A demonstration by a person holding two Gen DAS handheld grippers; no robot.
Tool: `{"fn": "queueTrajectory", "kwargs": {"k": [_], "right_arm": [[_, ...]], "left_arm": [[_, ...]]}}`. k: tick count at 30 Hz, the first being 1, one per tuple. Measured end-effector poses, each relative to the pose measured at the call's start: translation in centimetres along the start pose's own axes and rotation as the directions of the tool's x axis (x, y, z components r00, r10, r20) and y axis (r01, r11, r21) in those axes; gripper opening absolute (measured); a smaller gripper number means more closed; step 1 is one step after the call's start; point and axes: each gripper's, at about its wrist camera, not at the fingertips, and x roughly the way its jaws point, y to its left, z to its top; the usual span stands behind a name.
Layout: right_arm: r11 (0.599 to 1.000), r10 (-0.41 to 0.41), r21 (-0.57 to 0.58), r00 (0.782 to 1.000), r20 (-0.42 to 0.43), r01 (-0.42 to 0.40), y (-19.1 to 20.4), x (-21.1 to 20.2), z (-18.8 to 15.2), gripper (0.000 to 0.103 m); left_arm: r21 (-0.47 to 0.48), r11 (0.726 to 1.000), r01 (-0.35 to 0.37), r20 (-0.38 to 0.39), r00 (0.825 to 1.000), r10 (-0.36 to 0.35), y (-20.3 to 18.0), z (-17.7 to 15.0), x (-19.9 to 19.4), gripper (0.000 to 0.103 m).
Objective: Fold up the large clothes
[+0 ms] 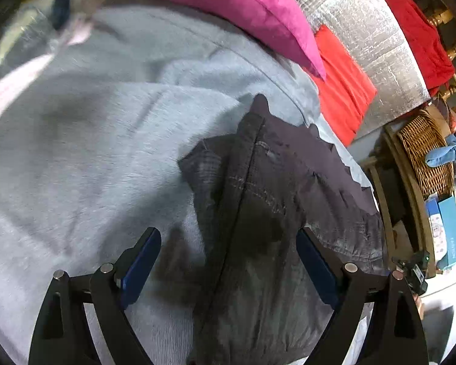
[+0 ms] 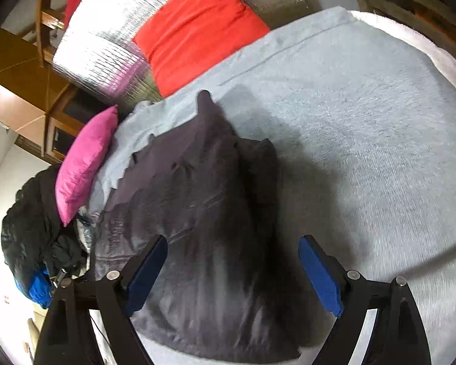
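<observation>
Dark grey trousers (image 1: 267, 200) of a heavy, denim-like cloth lie crumpled on a bed spread with a pale grey fleece blanket (image 1: 85, 152), and both grippers hang above them with nothing held. In the left wrist view the left gripper (image 1: 228, 261) stands released, its blue-padded jaws wide apart on either side of a stitched seam that runs away from the camera toward the pillows; the garment sits directly ahead and below, and spreads off to that view's right. In the right wrist view the right gripper (image 2: 232, 269) is equally released, and the same dark cloth (image 2: 197, 213) lies ahead and to the left of its jaws, with bare blanket (image 2: 364, 137) on the right.

The garment's long axis appears to run from the near edge of the bed toward the headboard end, where a magenta satin cushion (image 1: 234, 9) and an orange-red pillow (image 2: 197, 21) rest against a silver quilted panel (image 1: 364, 30). Both grippers look about equally near the cloth's closest end; neither pad is seen touching it. Whichever edge is to be lifted probably lies at this near end, with one gripper toward each side of the garment. A brown wicker basket (image 1: 425, 152) stands beside the bed.
</observation>
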Motion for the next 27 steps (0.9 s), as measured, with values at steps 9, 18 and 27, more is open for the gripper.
{"fn": "queueTrajectory", "kwargs": {"k": [9, 18, 27], "right_arm": [[0.999, 0.041, -0.026, 0.998, -0.044, -0.042, -0.5, 2.8, 0.7, 0.09], [0.997, 0.036, -0.068, 0.997, -0.07, -0.041, 0.1, 4.1, 0.8, 0.063], [0.996, 0.015, -0.086, 0.995, -0.096, -0.023, 1.1, 5.9, 1.1, 0.052]], "left_arm": [[0.066, 0.997, 0.039, -0.027, 0.999, -0.037, -1.1, 1.1, 1.6, 0.09], [0.144, 0.989, 0.013, -0.073, 0.997, -0.003, -2.4, 1.2, 4.7, 0.075], [0.168, 0.984, -0.063, -0.079, 0.994, 0.077, -4.0, 1.5, 5.7, 0.058]]}}
